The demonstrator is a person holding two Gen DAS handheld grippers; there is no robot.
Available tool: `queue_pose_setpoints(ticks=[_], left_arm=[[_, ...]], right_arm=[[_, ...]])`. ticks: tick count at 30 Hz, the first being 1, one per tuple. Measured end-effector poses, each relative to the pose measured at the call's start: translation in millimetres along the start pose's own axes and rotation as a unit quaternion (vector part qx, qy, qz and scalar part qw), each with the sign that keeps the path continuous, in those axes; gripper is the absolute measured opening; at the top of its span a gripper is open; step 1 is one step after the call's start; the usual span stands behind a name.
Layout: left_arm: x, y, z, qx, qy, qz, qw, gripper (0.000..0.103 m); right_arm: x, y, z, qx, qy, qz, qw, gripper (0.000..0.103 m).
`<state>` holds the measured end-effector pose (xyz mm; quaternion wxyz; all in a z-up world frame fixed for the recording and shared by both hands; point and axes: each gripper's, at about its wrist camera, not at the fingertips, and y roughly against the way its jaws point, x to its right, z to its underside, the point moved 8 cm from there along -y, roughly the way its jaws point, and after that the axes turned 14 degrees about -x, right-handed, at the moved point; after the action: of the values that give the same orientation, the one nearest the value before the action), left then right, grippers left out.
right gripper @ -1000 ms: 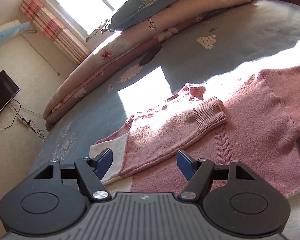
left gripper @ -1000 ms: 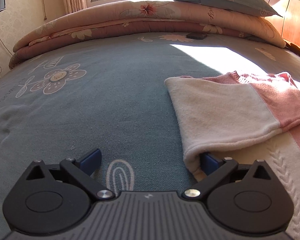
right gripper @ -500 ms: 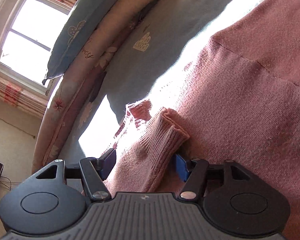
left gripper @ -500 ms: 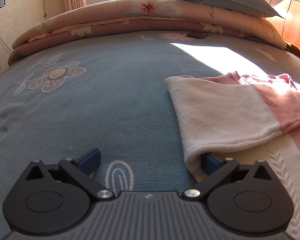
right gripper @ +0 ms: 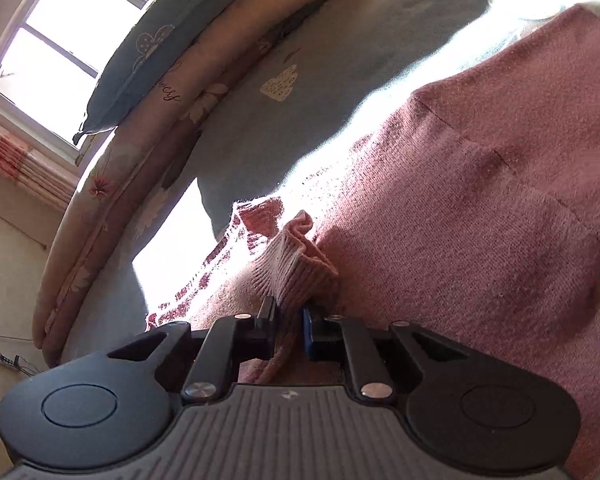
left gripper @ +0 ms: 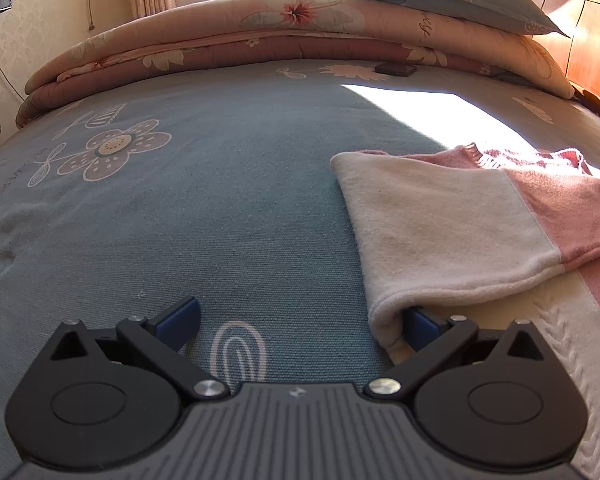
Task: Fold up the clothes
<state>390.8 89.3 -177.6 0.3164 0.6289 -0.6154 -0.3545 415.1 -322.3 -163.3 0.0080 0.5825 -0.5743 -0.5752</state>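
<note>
While the pink-and-cream knitted sweater point(right gripper: 480, 200) is spread across the blue-grey patterned bedspread point(left gripper: 220, 208) of the bed, only a first part of the folding appears to have been done: one sleeve is seen laid over the body of the garment. Its ribbed pink cuff point(right gripper: 296, 268) is pinched in the right claw point(right gripper: 288, 320), whose jaws have just been closing and are now clenched on the knit. The left claw point(left gripper: 296, 320) is held released and wide, with one blue pad tucked under the cream edge of the folded sleeve point(left gripper: 432, 240) and the other over bare bedspread; nothing is gripped there. It is judged that most of the task remains: the held sleeve is still to be placed, the far sleeve is not shown folded, and the body is yet to be doubled over.
</note>
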Motion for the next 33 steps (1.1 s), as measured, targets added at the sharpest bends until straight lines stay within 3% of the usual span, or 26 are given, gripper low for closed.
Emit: queue_pose_setpoints(ticks=[4,9,13,15,17,19,22,24,25,33], left_arm=[[0,0,0,-0.001,0.000,0.001,1.0000,0.103],[-1,0,0,-0.001,0.002,0.002,1.0000,0.103],[-1,-1,0,-0.001,0.001,0.002,1.0000,0.103],[-1,-1,0,-0.001,0.000,0.002,1.0000,0.103],[-1,0,0,-0.001,0.000,0.002,1.0000,0.103],[-1,0,0,-0.001,0.000,0.002,1.0000,0.103],[0,0,-1,-0.001,0.000,0.003,1.0000,0.103],[0,0,-1,-0.001,0.000,0.003,1.0000,0.103],[0,0,-1,-0.001,0.000,0.004,1.0000,0.103],[1,-1,-1,-0.003,0.002,0.004,1.0000,0.103]], right_arm=[[-5,14,2,0.004,0.004,0.008,1.000,0.015],[21,16,3,0.016,-0.021,0.051,0.998,0.012],[35,18,3,0.020,-0.044,0.024,0.999,0.010],[36,18,3,0.016,-0.053,0.005,0.998,0.014],[37,18,4,0.015,-0.071,-0.018,0.997,0.032],[38,18,4,0.014,-0.089,-0.041,0.995,0.041],[34,13,1,0.016,-0.080,-0.039,0.996,0.042],[31,10,0,0.015,-0.068,-0.029,0.997,0.035],[30,10,0,0.011,-0.062,-0.018,0.998,0.010],[35,27,2,0.019,-0.043,0.005,0.999,0.008]])
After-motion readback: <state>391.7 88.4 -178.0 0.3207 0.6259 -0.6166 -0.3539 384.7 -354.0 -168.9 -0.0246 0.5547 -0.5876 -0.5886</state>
